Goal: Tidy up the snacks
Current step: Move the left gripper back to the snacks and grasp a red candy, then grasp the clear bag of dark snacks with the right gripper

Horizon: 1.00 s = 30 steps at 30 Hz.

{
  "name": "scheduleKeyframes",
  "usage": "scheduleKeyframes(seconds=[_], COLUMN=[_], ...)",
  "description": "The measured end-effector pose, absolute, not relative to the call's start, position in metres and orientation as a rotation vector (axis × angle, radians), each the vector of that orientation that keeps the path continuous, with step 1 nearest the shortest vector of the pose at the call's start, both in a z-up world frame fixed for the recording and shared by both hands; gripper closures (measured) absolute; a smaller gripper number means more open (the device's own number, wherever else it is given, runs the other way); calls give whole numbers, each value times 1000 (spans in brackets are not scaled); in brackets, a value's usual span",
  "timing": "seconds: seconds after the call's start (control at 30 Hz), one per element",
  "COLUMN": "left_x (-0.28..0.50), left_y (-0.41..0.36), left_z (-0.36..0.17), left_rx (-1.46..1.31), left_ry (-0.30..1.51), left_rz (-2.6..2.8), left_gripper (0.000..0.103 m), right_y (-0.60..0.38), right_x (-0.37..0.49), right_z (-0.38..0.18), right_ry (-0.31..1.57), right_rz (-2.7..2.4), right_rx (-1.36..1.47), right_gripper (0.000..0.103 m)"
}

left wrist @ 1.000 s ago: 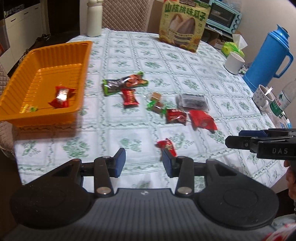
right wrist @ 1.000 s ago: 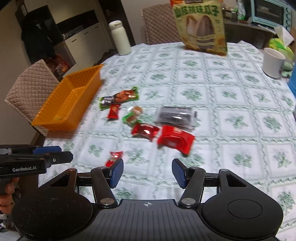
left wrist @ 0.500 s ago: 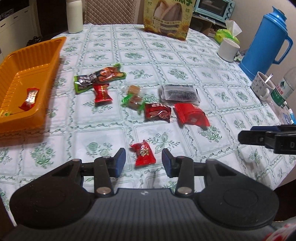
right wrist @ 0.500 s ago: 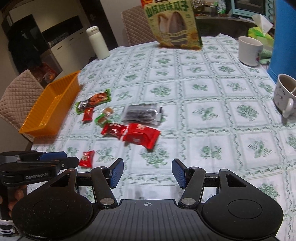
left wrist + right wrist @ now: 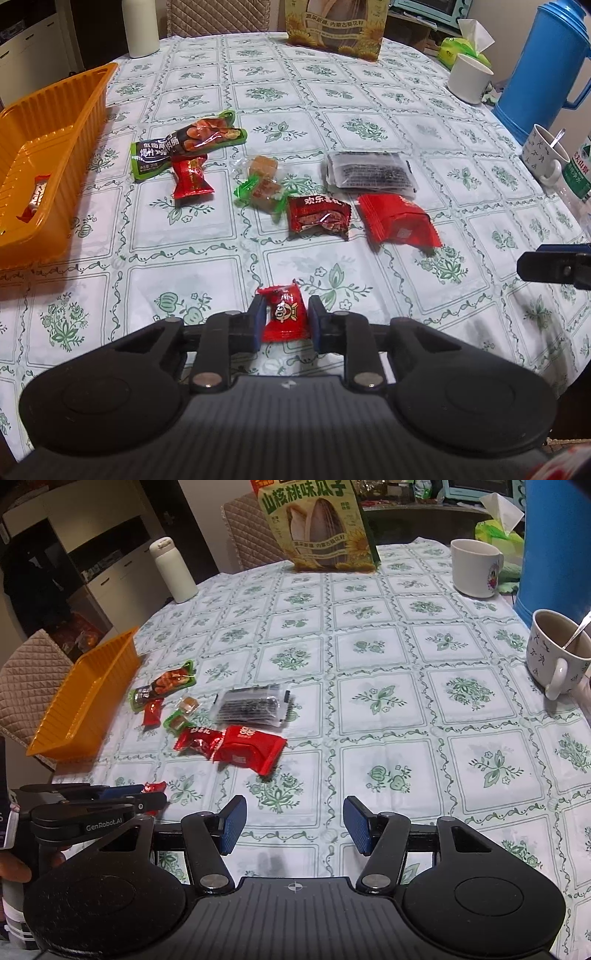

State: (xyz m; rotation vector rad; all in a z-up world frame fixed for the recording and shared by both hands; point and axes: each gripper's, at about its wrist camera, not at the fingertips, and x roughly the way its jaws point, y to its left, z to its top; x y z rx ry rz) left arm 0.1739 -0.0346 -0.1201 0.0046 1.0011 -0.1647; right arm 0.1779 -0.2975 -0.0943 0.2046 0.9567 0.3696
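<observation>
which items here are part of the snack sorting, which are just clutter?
Job: left gripper closing on small red candy; orange tray; green sausage pack; red cake pack; dark seed packet.
Clutter: blue thermos; white cup; spoon mug.

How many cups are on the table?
2. A white cup stands far back, left of the blue flask. A patterned mug with a spoon sits nearer, at the right edge. None seem hidden.

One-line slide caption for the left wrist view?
Left gripper closing on a small red candy; orange tray waits at left.
</observation>
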Motion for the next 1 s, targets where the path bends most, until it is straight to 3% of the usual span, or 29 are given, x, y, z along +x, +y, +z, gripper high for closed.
scheduleKeyframes(seconds=[0.47,1.0], left_x=[164,137], left_y=[-7,83], left_z=[-106,-78], left_rx=[-29,-166], left_ry=[957,904], left_rz=[-115,188], left_gripper=[87,87], right_y=[-281,-230], right_x=[199,273], right_z=[-97,-114], right_ry=[937,792], right_rz=[444,720], right_rx=[155,-202], right_gripper=[45,45])
